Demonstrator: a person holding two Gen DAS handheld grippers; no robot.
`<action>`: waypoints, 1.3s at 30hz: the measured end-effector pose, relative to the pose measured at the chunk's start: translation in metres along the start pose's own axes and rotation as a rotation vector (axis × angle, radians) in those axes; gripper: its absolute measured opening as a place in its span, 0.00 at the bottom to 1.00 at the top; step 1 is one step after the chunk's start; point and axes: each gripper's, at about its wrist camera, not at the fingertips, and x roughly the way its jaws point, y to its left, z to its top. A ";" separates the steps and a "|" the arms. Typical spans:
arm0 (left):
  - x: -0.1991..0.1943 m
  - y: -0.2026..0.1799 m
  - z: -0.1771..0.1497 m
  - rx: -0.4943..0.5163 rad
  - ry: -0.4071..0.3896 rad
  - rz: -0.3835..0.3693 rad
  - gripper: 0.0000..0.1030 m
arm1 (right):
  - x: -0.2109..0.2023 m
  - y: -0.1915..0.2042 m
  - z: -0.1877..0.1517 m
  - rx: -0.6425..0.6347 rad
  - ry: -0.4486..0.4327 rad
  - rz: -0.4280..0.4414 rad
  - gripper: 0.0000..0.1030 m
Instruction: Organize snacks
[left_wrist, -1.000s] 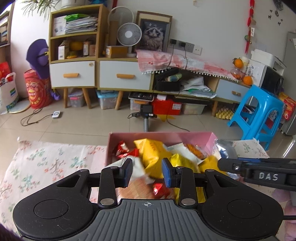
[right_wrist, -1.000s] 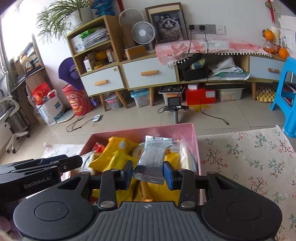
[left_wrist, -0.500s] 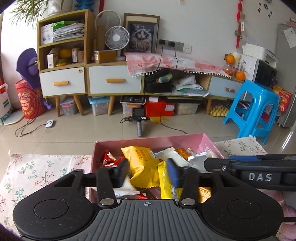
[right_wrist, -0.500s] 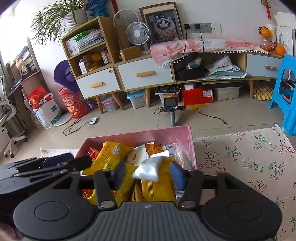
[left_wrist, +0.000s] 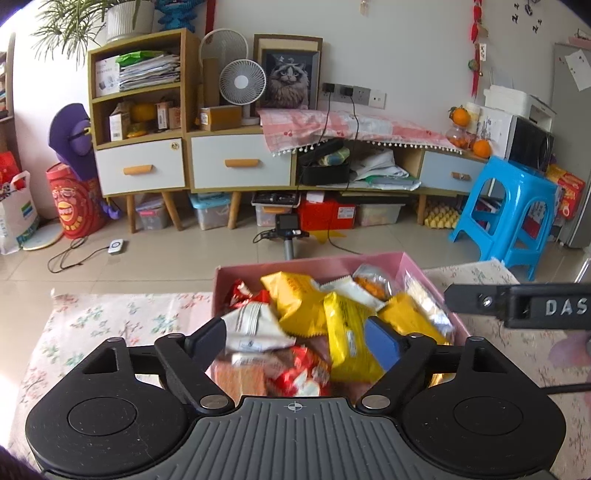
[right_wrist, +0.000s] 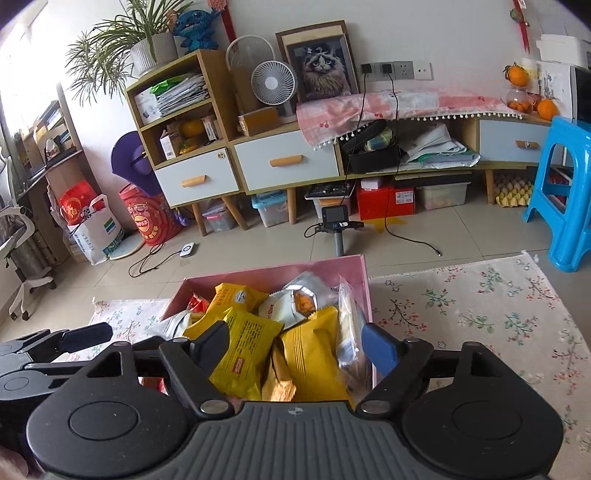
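A pink box (left_wrist: 306, 263) on a floral cloth holds several snack packets: yellow bags (left_wrist: 347, 332), a white packet (left_wrist: 255, 325) and red wrappers (left_wrist: 303, 373). My left gripper (left_wrist: 293, 343) is open and empty above the box's near end. My right gripper (right_wrist: 293, 347) is open and empty above the same pink box (right_wrist: 269, 271), over yellow bags (right_wrist: 314, 354) and a silver packet (right_wrist: 306, 295). The right gripper's side shows at the right of the left wrist view (left_wrist: 517, 302). The left gripper shows at the left of the right wrist view (right_wrist: 55, 350).
The floral cloth (right_wrist: 480, 306) spreads to the right of the box and also to its left (left_wrist: 92, 325). Behind it are tiled floor, a small camera on a stand (right_wrist: 336, 221), a low cabinet (left_wrist: 240, 170) and a blue stool (left_wrist: 506, 214).
Both grippers opened wide. The right gripper let go of the silver packet, which now lies in the box. Both grippers pulled back and up from the box.
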 end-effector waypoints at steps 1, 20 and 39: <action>-0.004 0.000 -0.002 0.000 0.003 0.003 0.84 | -0.003 0.001 -0.001 -0.006 -0.001 -0.003 0.71; -0.070 0.025 -0.050 -0.066 0.144 0.147 0.94 | -0.068 0.030 -0.040 -0.102 0.033 -0.103 0.85; -0.121 0.014 -0.091 -0.021 0.241 0.202 0.98 | -0.103 0.057 -0.092 -0.155 0.147 -0.104 0.88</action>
